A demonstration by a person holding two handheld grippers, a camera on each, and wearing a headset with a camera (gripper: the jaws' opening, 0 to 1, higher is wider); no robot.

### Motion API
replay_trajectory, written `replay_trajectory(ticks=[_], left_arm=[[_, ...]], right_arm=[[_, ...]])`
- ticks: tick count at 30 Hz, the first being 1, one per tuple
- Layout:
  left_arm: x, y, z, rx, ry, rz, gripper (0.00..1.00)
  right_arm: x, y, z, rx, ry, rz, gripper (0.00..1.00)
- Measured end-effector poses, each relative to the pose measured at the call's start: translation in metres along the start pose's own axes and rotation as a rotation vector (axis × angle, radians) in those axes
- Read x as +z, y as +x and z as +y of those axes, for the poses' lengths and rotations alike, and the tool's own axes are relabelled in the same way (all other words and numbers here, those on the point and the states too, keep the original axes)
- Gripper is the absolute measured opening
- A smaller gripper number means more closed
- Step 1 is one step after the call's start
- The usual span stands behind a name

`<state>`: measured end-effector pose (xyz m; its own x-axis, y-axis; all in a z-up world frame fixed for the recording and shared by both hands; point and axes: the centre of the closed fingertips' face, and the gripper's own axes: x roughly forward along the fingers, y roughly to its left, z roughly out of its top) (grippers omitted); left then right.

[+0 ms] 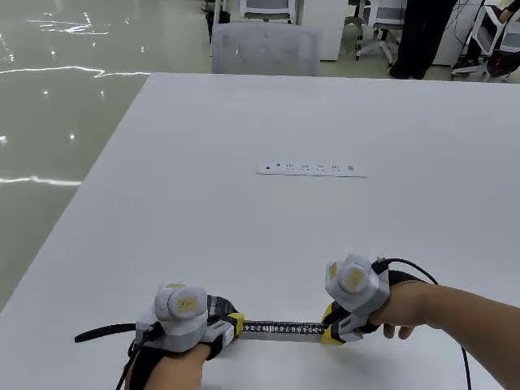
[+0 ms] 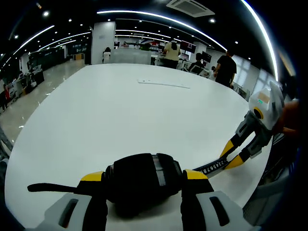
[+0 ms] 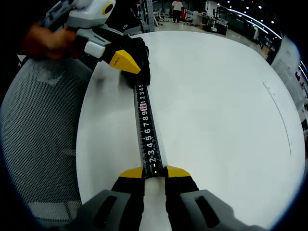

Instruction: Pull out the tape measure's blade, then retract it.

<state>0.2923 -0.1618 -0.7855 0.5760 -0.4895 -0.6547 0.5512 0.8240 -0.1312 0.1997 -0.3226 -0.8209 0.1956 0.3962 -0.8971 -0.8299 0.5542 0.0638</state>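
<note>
A black tape measure case [image 2: 142, 180] sits between the yellow-tipped jaws of my left gripper [image 2: 144, 179], which is shut on it; the case [image 1: 221, 310] lies low on the white table in the head view. Its blade [image 3: 146, 131] is drawn out to roughly a dozen numbered marks, running straight to my right gripper [image 3: 154, 172], which is shut on the blade's tip. In the head view the blade [image 1: 283, 328] spans between the left gripper [image 1: 233, 323] and the right gripper [image 1: 328, 333]. A black wrist strap [image 1: 104, 331] trails left from the case.
A white power strip [image 1: 310, 169] lies mid-table. A grey mesh chair [image 1: 266, 47] stands at the far edge, with more office chairs and a person beyond. The table's near edge is close under both hands.
</note>
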Motion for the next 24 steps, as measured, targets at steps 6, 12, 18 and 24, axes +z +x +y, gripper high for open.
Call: replay_trajectory(ticks=[6,12,18,24], left_arm=[[0.000,0.000,0.000,-0.004,0.006,0.002,0.58],[0.000,-0.001,0.000,-0.013,0.013,0.006,0.58],[0.000,-0.001,0.000,-0.014,0.020,0.007,0.58],[0.000,-0.001,0.000,-0.017,0.020,0.007,0.58]], right_arm=[[0.001,0.001,0.000,0.000,-0.005,-0.005,0.14],[0.009,0.004,0.001,0.004,-0.004,-0.022,0.14],[0.021,0.010,0.004,0.005,-0.001,-0.037,0.14],[0.025,0.013,0.005,0.009,0.001,-0.040,0.14]])
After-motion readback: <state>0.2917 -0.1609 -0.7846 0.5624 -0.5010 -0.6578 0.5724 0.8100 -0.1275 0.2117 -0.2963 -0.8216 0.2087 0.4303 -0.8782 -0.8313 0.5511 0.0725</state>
